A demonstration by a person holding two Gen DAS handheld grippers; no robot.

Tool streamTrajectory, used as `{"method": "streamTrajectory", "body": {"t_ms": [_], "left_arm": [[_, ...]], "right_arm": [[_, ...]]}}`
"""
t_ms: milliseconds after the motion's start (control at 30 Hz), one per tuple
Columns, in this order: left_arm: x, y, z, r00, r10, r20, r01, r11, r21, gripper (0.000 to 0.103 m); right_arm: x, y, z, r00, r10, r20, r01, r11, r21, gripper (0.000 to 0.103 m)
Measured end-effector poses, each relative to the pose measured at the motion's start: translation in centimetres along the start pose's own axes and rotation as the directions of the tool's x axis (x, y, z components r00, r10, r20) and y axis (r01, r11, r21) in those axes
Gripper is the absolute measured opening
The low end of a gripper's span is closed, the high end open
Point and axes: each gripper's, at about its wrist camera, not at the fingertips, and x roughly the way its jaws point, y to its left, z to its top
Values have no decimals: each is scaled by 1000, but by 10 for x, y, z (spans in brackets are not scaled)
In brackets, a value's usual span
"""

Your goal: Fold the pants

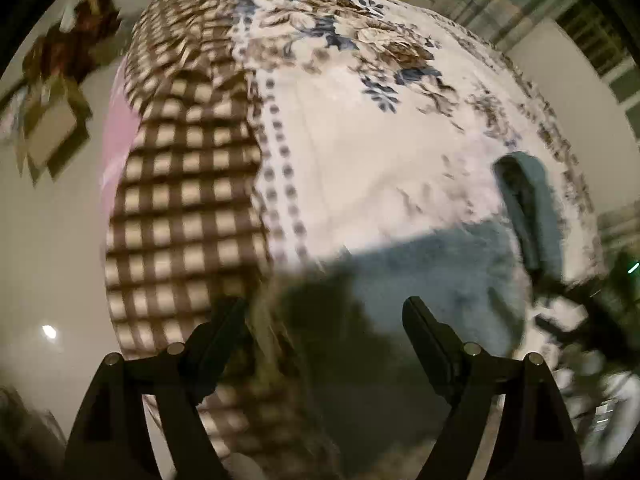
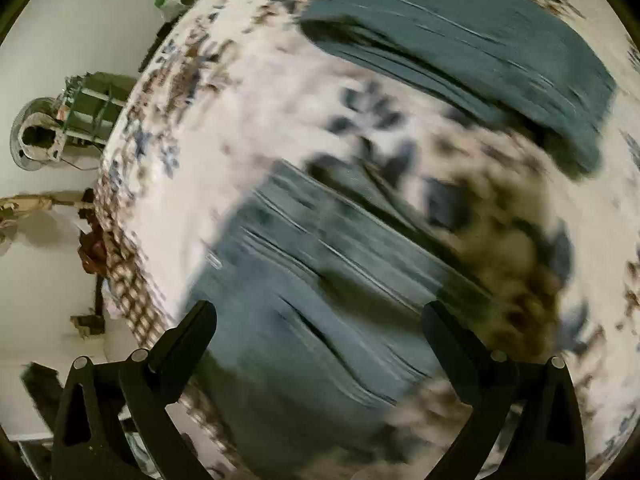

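Note:
Grey-blue pants (image 1: 432,276) lie spread on a bed with a floral and checked blanket (image 1: 360,152). In the left wrist view one leg (image 1: 532,208) runs away to the right. My left gripper (image 1: 324,312) is open and empty, hovering above the near end of the pants. In the right wrist view the pants (image 2: 320,280) lie blurred under my right gripper (image 2: 320,316), which is open and empty. One pant leg (image 2: 460,52) stretches across the top of that view, apart from the nearer part.
The blanket's brown checked border (image 1: 188,200) hangs over the bed's left edge, with pale floor (image 1: 48,240) beyond. A fan (image 2: 36,140) and green rack (image 2: 96,104) stand on the floor beside the bed. Both views are motion-blurred.

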Motion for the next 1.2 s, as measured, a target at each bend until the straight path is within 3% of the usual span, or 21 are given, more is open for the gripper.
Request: {"method": "streamTrajectory", "body": {"t_ms": [100, 167, 233, 267, 367, 433, 500, 567, 600, 667, 700, 733, 767, 800, 833, 933, 1033, 1200], "left_arm": [[2, -9, -41, 990, -126, -62, 116, 984, -136, 80], [22, -13, -78, 971, -200, -133, 159, 950, -269, 80], [47, -14, -107, 943, -265, -202, 168, 902, -398, 80], [62, -14, -122, 925, -308, -222, 173, 863, -474, 80], [99, -11, -145, 906, -353, -232, 144, 774, -617, 78], [117, -6, -147, 914, -327, -239, 93, 743, -663, 78], [127, 1, -144, 916, -330, -228, 72, 695, -716, 78], [127, 8, -139, 924, -334, -187, 71, 630, -773, 76], [125, 10, -137, 930, -324, -171, 71, 616, -785, 71], [117, 13, -129, 944, -303, -131, 81, 596, -799, 46], [113, 15, -125, 951, -287, -116, 83, 598, -797, 40], [109, 15, -121, 958, -270, -99, 89, 606, -790, 32], [103, 18, -116, 961, -261, -88, 96, 616, -782, 29], [100, 17, -111, 964, -252, -79, 101, 629, -771, 28], [97, 14, -110, 967, -244, -69, 111, 653, -749, 27], [83, 9, -94, 968, -245, -63, 137, 718, -682, 26], [65, 12, -76, 965, -253, -62, 167, 783, -599, 26], [55, 17, -82, 962, -247, -118, 172, 880, -444, 26]], "right_arm": [[-4, -39, -18, 1000, -8, -17, 8, 1000, 21, 103], [-4, -65, -31, 1000, 12, -13, -11, 999, 52, 103], [1, -84, -38, 999, 49, -18, -47, 995, 88, 103], [4, -92, -43, 998, 64, -21, -61, 992, 106, 103], [15, -106, -51, 993, 114, -35, -109, 986, 125, 103], [27, -112, -52, 985, 165, -49, -157, 979, 133, 103], [38, -115, -50, 979, 200, -39, -193, 972, 138, 103], [50, -115, -46, 972, 234, -23, -228, 962, 149, 103], [58, -117, -43, 965, 262, -8, -258, 952, 164, 103], [66, -120, -40, 947, 319, 24, -318, 929, 188, 103], [70, -122, -38, 935, 351, 49, -353, 912, 210, 102], [73, -123, -36, 919, 385, 87, -394, 891, 227, 91], [76, -123, -34, 910, 401, 104, -414, 880, 233, 77], [79, -122, -34, 914, 392, 106, -406, 881, 241, 42], [80, -122, -35, 919, 376, 119, -395, 884, 251, 37], [73, -119, -47, 915, 370, 160, -401, 878, 263, 27], [59, -117, -71, 907, 378, 187, -419, 860, 292, 25], [32, -119, -141, 914, 362, 182, -404, 852, 334, 24]]}}
